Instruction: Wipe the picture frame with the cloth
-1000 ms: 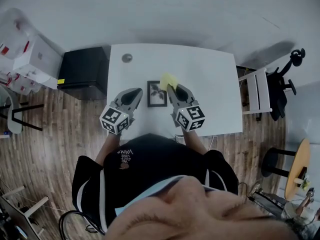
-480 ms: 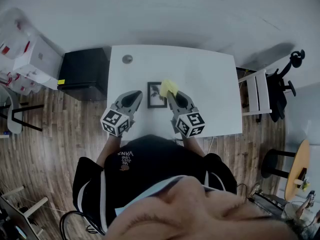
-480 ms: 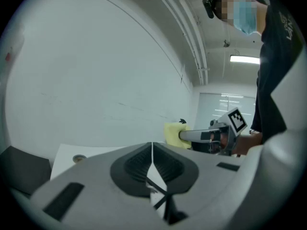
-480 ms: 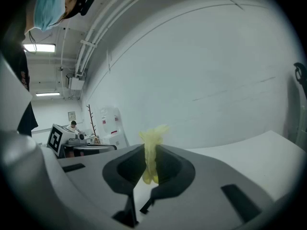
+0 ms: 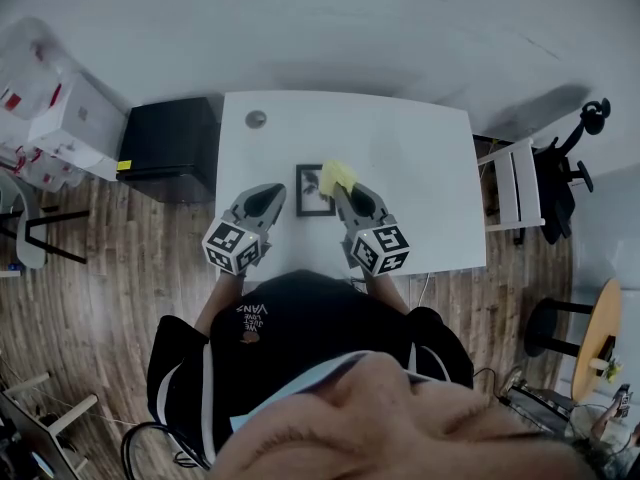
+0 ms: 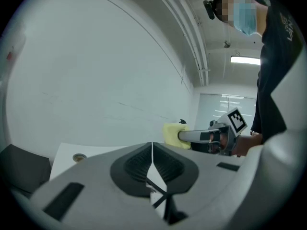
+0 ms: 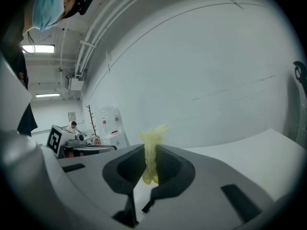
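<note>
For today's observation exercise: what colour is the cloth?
The cloth is yellow, clearest in the right gripper view.

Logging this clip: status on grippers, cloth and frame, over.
Left gripper shut, empty. Right gripper shut on cloth, over far right corner of picture frame. Small round object far left, clear.

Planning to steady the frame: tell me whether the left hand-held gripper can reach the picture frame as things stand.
Probably yes. The left hand-held gripper sits just beside the picture frame, nothing between them on the table; its jaws are shut, though.
</note>
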`<action>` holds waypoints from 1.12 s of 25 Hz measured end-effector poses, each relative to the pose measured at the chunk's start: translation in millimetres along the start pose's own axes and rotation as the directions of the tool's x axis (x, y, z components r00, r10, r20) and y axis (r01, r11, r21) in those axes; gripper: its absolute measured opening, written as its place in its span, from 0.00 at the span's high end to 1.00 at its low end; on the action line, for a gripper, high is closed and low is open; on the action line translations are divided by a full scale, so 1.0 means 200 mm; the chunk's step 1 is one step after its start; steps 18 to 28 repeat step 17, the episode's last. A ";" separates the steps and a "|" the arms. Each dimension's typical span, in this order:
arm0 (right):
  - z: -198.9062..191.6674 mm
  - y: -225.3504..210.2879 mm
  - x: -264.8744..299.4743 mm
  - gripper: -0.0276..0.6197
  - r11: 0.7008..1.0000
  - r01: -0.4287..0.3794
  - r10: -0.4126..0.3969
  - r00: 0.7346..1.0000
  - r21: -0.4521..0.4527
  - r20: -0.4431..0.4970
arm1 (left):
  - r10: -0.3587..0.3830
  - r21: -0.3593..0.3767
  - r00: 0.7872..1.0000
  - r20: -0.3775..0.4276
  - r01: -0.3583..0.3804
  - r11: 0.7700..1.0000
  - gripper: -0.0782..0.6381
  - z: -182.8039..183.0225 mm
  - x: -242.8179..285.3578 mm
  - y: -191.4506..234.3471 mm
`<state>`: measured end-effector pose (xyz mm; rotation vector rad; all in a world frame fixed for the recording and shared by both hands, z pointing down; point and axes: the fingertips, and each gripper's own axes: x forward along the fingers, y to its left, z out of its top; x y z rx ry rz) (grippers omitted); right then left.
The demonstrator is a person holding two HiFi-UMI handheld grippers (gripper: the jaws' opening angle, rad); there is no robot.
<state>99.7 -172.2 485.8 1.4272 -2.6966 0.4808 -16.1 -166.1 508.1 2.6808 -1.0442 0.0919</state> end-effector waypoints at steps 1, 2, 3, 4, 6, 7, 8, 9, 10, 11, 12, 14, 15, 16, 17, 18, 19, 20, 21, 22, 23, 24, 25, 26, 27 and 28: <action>0.00 0.00 0.00 0.90 1.000 0.000 0.000 1.000 0.001 -0.002 | -0.001 -0.001 1.000 0.000 0.001 1.000 0.87 0.00 0.00 0.00; 0.00 0.00 0.00 0.90 1.000 -0.001 0.001 1.000 0.002 -0.002 | -0.002 -0.001 1.000 -0.001 0.002 1.000 0.87 0.00 0.00 0.00; 0.00 0.01 0.01 0.90 1.000 -0.002 0.002 1.000 0.002 -0.001 | -0.002 -0.002 1.000 -0.002 0.002 1.000 0.87 0.00 0.00 0.00; 0.00 0.01 0.01 0.90 1.000 -0.003 0.003 1.000 0.001 0.000 | -0.003 -0.002 1.000 -0.003 0.003 1.000 0.87 0.00 0.00 0.00; 0.00 0.01 0.01 0.90 1.000 -0.004 0.004 1.000 -0.004 0.001 | -0.003 -0.002 1.000 -0.004 0.003 1.000 0.87 -0.01 0.00 0.00; 0.00 0.01 0.01 0.90 1.000 -0.004 0.004 1.000 -0.006 0.000 | -0.003 -0.001 1.000 -0.004 0.003 1.000 0.87 -0.01 0.00 0.00; 0.00 0.02 0.01 0.90 1.000 -0.005 0.005 1.000 -0.007 -0.001 | -0.003 -0.001 1.000 -0.004 0.003 1.000 0.87 -0.01 0.00 0.00; 0.00 0.02 0.01 0.90 1.000 -0.006 0.006 1.000 -0.008 -0.001 | -0.003 -0.001 1.000 -0.004 0.003 1.000 0.87 -0.01 0.00 0.00; 0.00 0.02 0.01 0.90 1.000 -0.007 0.007 1.000 -0.007 -0.002 | -0.003 -0.001 1.000 -0.003 0.003 1.000 0.87 -0.01 0.00 0.00; 0.00 0.02 0.00 0.90 1.000 -0.007 0.007 1.000 -0.005 -0.002 | -0.003 -0.001 1.000 -0.001 0.003 1.000 0.87 -0.01 0.00 0.00; 0.00 0.02 0.00 0.90 1.000 -0.008 0.008 1.000 -0.003 -0.002 | -0.003 -0.002 1.000 0.000 0.003 1.000 0.87 0.00 0.00 0.00; 0.00 0.02 0.00 0.90 1.000 -0.008 0.008 1.000 0.001 -0.001 | -0.004 -0.005 1.000 0.001 0.004 1.000 0.87 0.00 0.00 -0.01; 0.00 0.02 0.00 0.90 1.000 -0.008 0.008 1.000 0.002 0.000 | -0.005 -0.006 1.000 0.001 0.005 1.000 0.87 0.00 0.00 -0.01; 0.00 0.02 0.00 0.90 1.000 -0.007 0.007 1.000 0.003 0.000 | -0.007 -0.006 1.000 0.001 0.007 1.000 0.87 0.01 0.00 -0.01; 0.00 0.02 0.00 0.90 1.000 -0.007 0.007 1.000 0.004 0.001 | -0.008 -0.006 1.000 0.001 0.008 1.000 0.87 0.01 0.00 -0.01; 0.00 0.02 0.00 0.90 1.000 -0.007 0.007 1.000 0.004 0.001 | -0.008 -0.006 1.000 0.001 0.008 1.000 0.87 0.01 0.00 -0.01; 0.00 0.02 0.00 0.90 1.000 -0.007 0.007 1.000 0.004 0.001 | -0.008 -0.006 1.000 0.001 0.008 1.000 0.87 0.01 0.00 -0.01; 0.00 0.02 0.00 0.90 1.000 -0.007 0.007 1.000 0.004 0.001 | -0.008 -0.006 1.000 0.001 0.008 1.000 0.87 0.01 0.00 -0.01; 0.00 0.02 0.00 0.90 1.000 -0.007 0.007 1.000 0.004 0.001 | -0.008 -0.006 1.000 0.001 0.008 1.000 0.87 0.01 0.00 -0.01; 0.00 0.02 0.00 0.90 1.000 -0.007 0.007 1.000 0.004 0.001 | -0.008 -0.006 1.000 0.001 0.008 1.000 0.87 0.01 0.00 -0.01; 0.00 0.02 0.00 0.90 1.000 -0.007 0.007 1.000 0.004 0.001 | -0.008 -0.006 1.000 0.001 0.008 1.000 0.87 0.01 0.00 -0.01; 0.00 0.02 0.00 0.90 1.000 -0.007 0.007 1.000 0.004 0.001 | -0.008 -0.006 1.000 0.001 0.008 1.000 0.87 0.01 0.00 -0.01; 0.00 0.02 0.00 0.90 1.000 -0.007 0.007 1.000 0.004 0.001 | -0.008 -0.006 1.000 0.001 0.008 1.000 0.87 0.01 0.00 -0.01; 0.00 0.02 0.00 0.90 1.000 -0.007 0.007 1.000 0.004 0.001 | -0.008 -0.006 1.000 0.001 0.008 1.000 0.87 0.01 0.00 -0.01; 0.00 0.02 0.00 0.90 1.000 -0.007 0.007 1.000 0.004 0.001 | -0.008 -0.006 1.000 0.001 0.008 1.000 0.87 0.01 0.00 -0.01; 0.00 0.02 0.00 0.90 1.000 -0.007 0.007 1.000 0.004 0.001 | -0.008 -0.006 1.000 0.001 0.008 1.000 0.87 0.01 0.00 -0.01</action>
